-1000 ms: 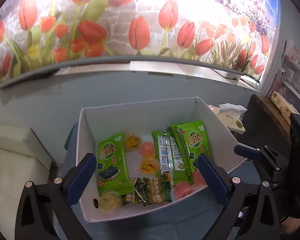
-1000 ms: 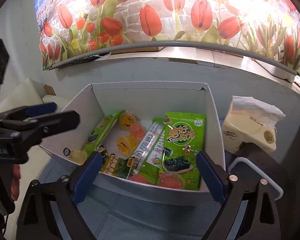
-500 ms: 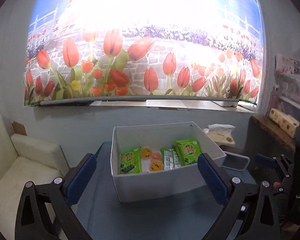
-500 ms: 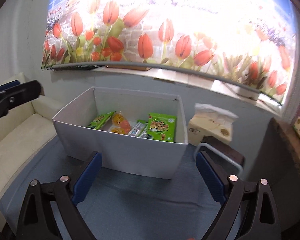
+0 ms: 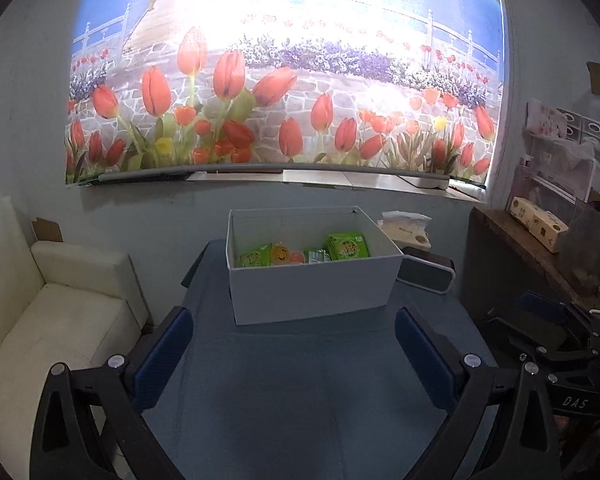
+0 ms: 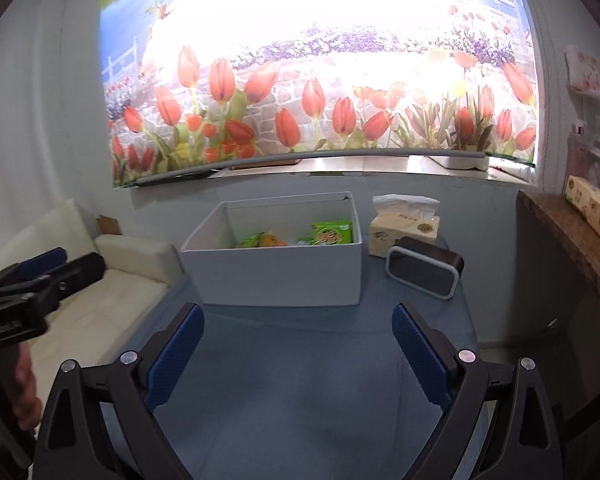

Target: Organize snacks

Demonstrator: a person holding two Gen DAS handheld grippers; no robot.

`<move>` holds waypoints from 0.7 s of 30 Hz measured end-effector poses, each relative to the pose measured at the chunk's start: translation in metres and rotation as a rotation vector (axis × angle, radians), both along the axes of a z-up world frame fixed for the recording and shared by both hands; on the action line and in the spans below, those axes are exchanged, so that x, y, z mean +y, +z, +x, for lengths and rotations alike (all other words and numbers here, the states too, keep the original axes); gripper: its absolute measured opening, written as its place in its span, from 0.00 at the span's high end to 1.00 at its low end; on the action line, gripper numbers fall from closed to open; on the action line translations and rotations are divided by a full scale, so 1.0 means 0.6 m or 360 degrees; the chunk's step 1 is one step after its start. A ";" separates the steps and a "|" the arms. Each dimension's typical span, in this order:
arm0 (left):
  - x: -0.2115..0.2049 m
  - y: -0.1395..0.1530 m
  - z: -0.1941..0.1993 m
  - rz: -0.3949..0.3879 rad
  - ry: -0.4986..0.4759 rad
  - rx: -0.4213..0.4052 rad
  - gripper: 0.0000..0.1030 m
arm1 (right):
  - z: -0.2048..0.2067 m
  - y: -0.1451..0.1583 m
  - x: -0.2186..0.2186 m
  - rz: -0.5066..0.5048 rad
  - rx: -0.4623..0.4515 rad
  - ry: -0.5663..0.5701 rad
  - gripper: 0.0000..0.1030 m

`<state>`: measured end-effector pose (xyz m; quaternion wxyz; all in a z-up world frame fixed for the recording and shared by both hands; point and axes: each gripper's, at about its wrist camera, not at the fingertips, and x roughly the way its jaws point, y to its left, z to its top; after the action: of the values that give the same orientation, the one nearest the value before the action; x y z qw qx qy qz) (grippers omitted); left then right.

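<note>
Left wrist view shows the left gripper (image 5: 292, 344) spread wide and empty above the blue tablecloth (image 5: 300, 400), well short of the white rectangular cardboard box (image 5: 312, 292) holding green snack packets (image 5: 347, 245) and yellow jelly cups (image 5: 281, 255). Right gripper (image 6: 298, 344) is likewise spread, empty. With everything boxed, sorting looks finished; any next move means reaching forward over the rim

Ahead of both tongs a box (image 5: 312, 288) sits on the table (image 5: 300, 380) with snack packets (image 5: 347, 245) inside, a tissue pack (image 6: 404, 230) right of it, a sofa (image 5: 60, 320) far left.
</note>
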<state>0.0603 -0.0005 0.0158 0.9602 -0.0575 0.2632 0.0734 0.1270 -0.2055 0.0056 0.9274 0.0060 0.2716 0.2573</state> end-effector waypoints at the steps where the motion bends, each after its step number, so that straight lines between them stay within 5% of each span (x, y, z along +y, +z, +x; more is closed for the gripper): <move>1: 0.000 0.001 -0.009 -0.0020 0.0001 0.0025 0.00 | -0.014 0.002 -0.002 -0.0013 -0.0007 0.0023 0.05; 21: -0.028 -0.009 -0.099 -0.0003 -0.0101 0.0101 0.00 | -0.108 0.012 0.016 -0.0104 -0.0051 0.0117 0.05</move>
<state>0.0012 -0.0171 0.0101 0.9531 -0.0476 0.2954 0.0443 0.0621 -0.1957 0.0129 0.9213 -0.0383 0.2650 0.2821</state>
